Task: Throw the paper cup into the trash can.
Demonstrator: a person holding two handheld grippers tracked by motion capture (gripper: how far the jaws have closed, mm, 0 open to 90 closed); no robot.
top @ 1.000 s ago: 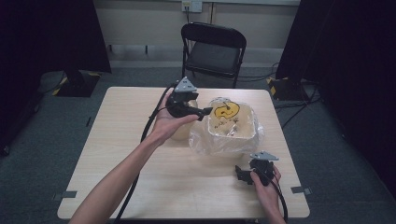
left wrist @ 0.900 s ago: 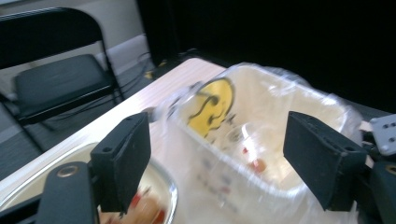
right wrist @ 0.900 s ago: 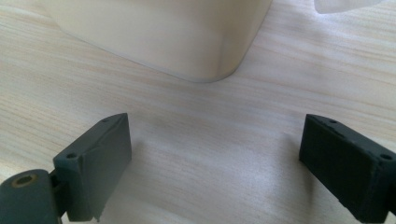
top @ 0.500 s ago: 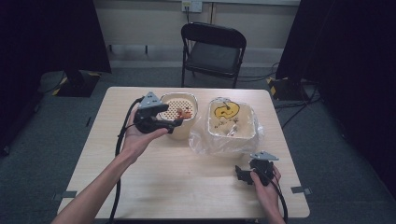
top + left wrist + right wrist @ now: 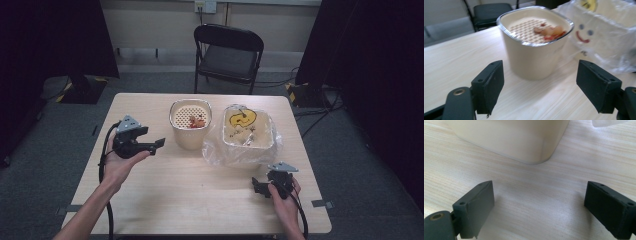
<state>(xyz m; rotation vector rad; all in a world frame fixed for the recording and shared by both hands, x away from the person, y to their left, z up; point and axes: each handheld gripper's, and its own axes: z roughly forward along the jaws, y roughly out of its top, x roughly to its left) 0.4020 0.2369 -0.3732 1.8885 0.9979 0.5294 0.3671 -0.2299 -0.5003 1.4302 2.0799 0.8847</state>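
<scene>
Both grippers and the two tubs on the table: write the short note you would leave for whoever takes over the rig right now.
Left gripper: open, nothing between its jaws, held above the table to the left of the cream tub, pointing at it.
Right gripper: open, empty, low at the table's near right edge.
Things: the cream tub stands upright, a perforated insert with a few reddish scraps inside. To its right stands the smiley tub, lined with a clear plastic bag.
Done: nothing is gripped; both tubs stand side by side.
Left: probably close in on the cream tub with the left gripper.
</scene>
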